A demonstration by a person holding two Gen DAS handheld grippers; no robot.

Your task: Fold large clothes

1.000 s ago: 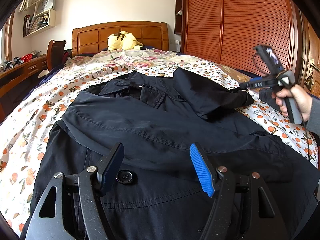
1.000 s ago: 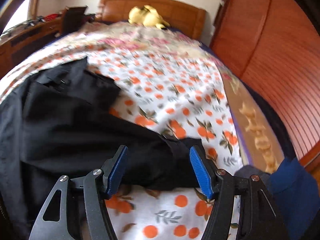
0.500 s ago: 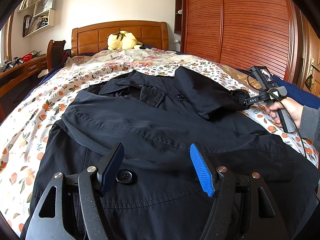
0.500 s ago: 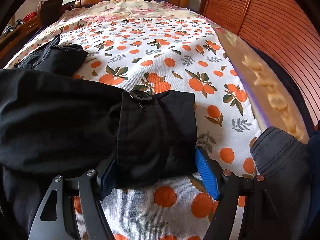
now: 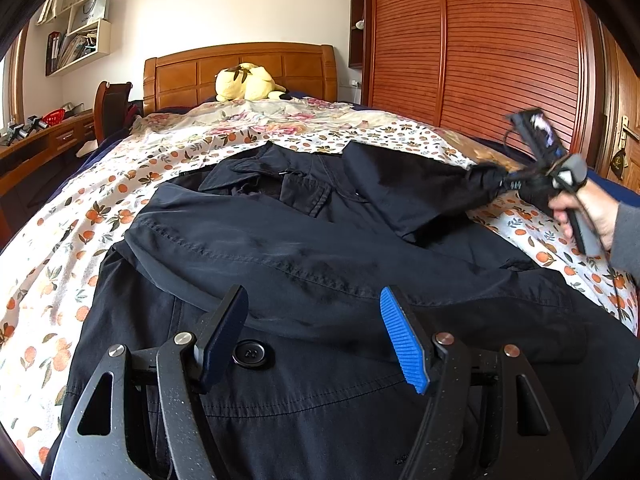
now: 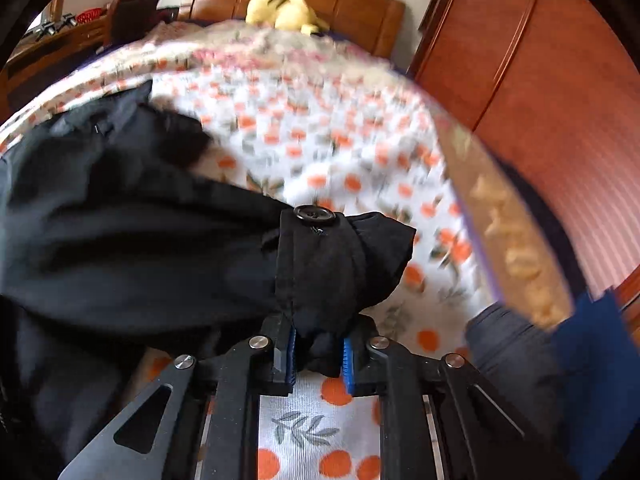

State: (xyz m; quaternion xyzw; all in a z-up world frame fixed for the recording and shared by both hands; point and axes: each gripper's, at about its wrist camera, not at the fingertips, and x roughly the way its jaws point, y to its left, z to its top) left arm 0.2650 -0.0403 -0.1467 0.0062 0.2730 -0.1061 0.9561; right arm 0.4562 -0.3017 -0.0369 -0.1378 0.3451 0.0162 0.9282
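Black coat (image 5: 320, 248) lies spread flat across the bed (image 5: 80, 208), its collar toward the headboard at 12 o'clock and its hem at 6 o'clock in the left wrist view. One sleeve stretches out toward 3 o'clock, where its cuff (image 6: 336, 264) is bunched between the right tongs (image 6: 318, 354); their jaws have just been closing and now pinch the cloth tight, a button (image 6: 315, 215) sitting on top of the cuff strap. A hand (image 5: 588, 212) in a grey sleeve holds that tool above the bed's right edge. The left tongs (image 5: 316, 334) stand wide apart over the lower front of the coat, gripping nothing, with a large coat button (image 5: 249, 354) just beside the dark pad.

A wall shelf (image 5: 80, 24) at 10 o'clock holds books and a white paper bag; the printing on the bag is too small to read. A yellow plush toy (image 5: 246, 86) rests against the headboard (image 5: 240, 70).

Orange-patterned sheet shows bare around the coat at 9 o'clock, 12 o'clock and 3 o'clock. The wooden wardrobe (image 5: 480, 48) stands close along the bed's right side.
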